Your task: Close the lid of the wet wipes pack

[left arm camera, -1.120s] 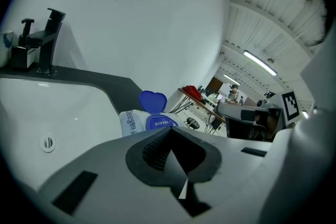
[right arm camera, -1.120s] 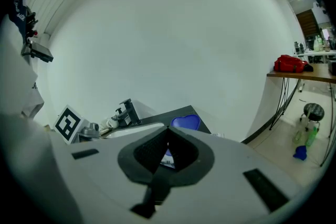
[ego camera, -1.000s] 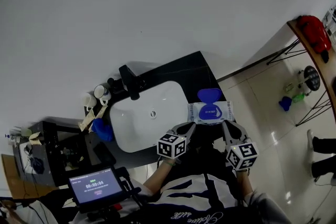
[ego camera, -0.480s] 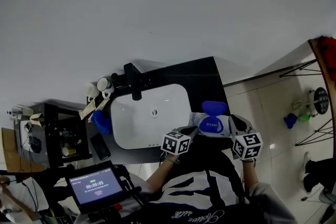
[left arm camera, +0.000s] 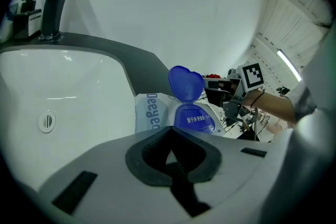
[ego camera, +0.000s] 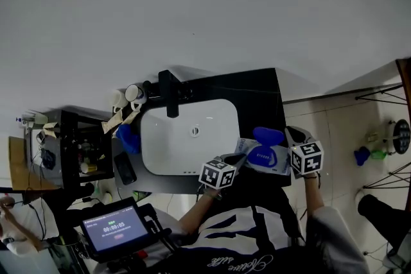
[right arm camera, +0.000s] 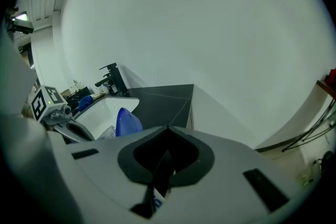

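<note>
The wet wipes pack (ego camera: 257, 157) is white with a blue flip lid (ego camera: 268, 135) standing open. It sits over the black counter just right of the sink, tilted between my two grippers. My left gripper (ego camera: 239, 160) is at its left end with jaws shut; in the left gripper view (left arm camera: 169, 129) the pack (left arm camera: 152, 113) and raised lid (left arm camera: 185, 83) lie just past the tips. My right gripper (ego camera: 292, 141) is at the pack's right end, jaws shut (right arm camera: 168, 127). A strip of the pack (right arm camera: 157, 200) shows between them, the lid (right arm camera: 127, 122) to their left.
A white sink (ego camera: 192, 138) with a black faucet (ego camera: 170, 93) is set in the black counter (ego camera: 257, 90). Left of it lie a blue object (ego camera: 128, 138), a phone (ego camera: 124, 168) and cups (ego camera: 133, 93). The counter's right edge drops to a tiled floor (ego camera: 347, 131).
Both grippers stood open either side of the flat pack; they have closed in on its two ends, and the pack now sits tilted. The head view has shifted.
</note>
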Motion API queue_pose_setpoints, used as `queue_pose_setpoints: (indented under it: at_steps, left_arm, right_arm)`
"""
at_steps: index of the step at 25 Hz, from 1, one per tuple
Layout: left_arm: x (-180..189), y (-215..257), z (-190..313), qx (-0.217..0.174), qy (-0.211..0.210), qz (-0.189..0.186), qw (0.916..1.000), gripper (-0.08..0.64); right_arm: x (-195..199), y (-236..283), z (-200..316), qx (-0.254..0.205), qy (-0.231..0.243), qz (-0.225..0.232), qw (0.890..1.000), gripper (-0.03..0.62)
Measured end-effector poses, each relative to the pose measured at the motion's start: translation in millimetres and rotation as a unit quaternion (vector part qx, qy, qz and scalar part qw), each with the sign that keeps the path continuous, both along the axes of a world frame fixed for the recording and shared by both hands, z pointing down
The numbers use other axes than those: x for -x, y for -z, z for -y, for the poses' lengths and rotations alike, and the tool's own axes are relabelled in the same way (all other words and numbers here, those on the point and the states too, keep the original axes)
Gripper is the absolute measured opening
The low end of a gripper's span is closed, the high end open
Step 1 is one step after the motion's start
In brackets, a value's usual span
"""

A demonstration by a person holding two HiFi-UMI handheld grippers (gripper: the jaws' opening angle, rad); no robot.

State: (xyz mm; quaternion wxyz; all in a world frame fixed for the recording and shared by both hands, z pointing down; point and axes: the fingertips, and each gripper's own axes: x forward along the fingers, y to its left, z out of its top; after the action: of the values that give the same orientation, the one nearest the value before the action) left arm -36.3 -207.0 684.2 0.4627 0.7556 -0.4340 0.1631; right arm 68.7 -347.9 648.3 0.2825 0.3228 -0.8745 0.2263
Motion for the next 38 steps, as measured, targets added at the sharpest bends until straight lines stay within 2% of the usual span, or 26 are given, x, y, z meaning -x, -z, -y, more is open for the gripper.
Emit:
queue_pose_setpoints:
  at_steps: [5, 12, 19, 23, 27, 30, 34, 38]
  left_arm:
    - [-1.2, 0.0, -0.5, 0.000, -0.001, -0.003, 1.0000, 0.000]
    - [-1.2, 2.1, -1.1, -0.009, -0.013, -0.006, 0.9999, 0.001]
    - [1.1, 7.7, -4.9, -0.023, -0.030, 0.000, 0.9993, 0.000]
    - [3.9, 8.8, -8.1, -0.028, -0.038, 0.001, 0.9989, 0.001]
    - [2.5, 8.1, -11.1, -0.033, -0.049, 0.002, 0.9982, 0.001]
    - [1.6, 7.8, -13.2, -0.036, -0.058, 0.004, 0.9976, 0.000]
    - [-0.1, 12.4, -12.5, -0.048, -0.063, 0.001, 0.9969, 0.001]
    - [3.5, 30.7, -6.5, -0.080, -0.054, -0.018, 0.9951, 0.001]
  right_arm:
    - [10.1, 16.3, -18.1, -0.005, 0.009, 0.018, 1.000, -0.002]
    - [21.2, 31.0, -76.2, 0.011, 0.033, 0.036, 0.999, -0.002]
    - [31.4, 8.9, -127.2, 0.033, 0.058, -0.001, 0.998, -0.002]
    - [28.1, -7.6, -135.2, 0.047, 0.033, -0.034, 0.998, -0.002]
    - [26.3, -16.0, -134.3, 0.052, 0.011, -0.048, 0.997, -0.002]
    - [25.8, -17.5, -133.7, 0.060, 0.000, -0.034, 0.998, -0.002]
    - [21.9, -18.0, -132.0, 0.080, -0.049, -0.001, 0.996, -0.002]
    - [24.9, -6.5, -135.0, 0.061, -0.072, 0.028, 0.995, -0.002]
